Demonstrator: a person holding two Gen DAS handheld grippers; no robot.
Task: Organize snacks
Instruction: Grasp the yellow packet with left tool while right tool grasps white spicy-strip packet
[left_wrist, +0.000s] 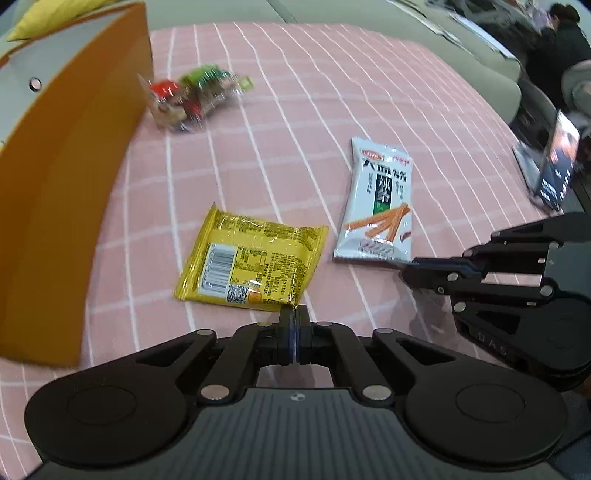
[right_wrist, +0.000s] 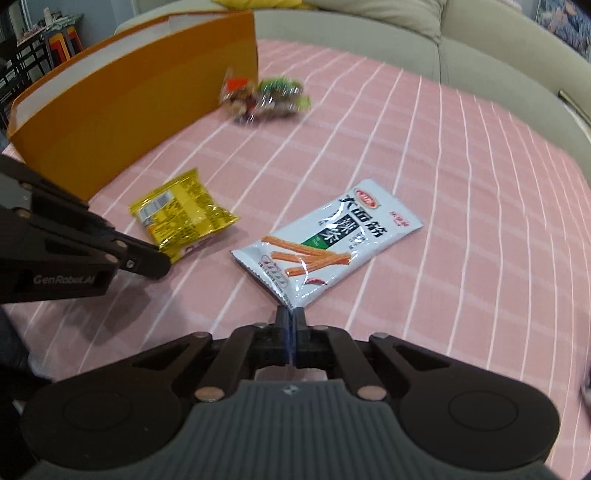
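Both the left gripper (left_wrist: 294, 314) and the right gripper (right_wrist: 291, 314) had their fingers pressed together, holding nothing, each tip just short of a packet on the pink checked cloth (right_wrist: 461, 184). Nearest the orange box (left_wrist: 66, 177) lay the yellow packet (left_wrist: 251, 258), with the white spicy-stick packet (right_wrist: 325, 240) beside it, farther from the box. Beyond them, the clear bag of candies (left_wrist: 188, 96) lay against the box's far corner.

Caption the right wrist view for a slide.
Right claw shut on white snack packet corner; yellow packet beside orange box.
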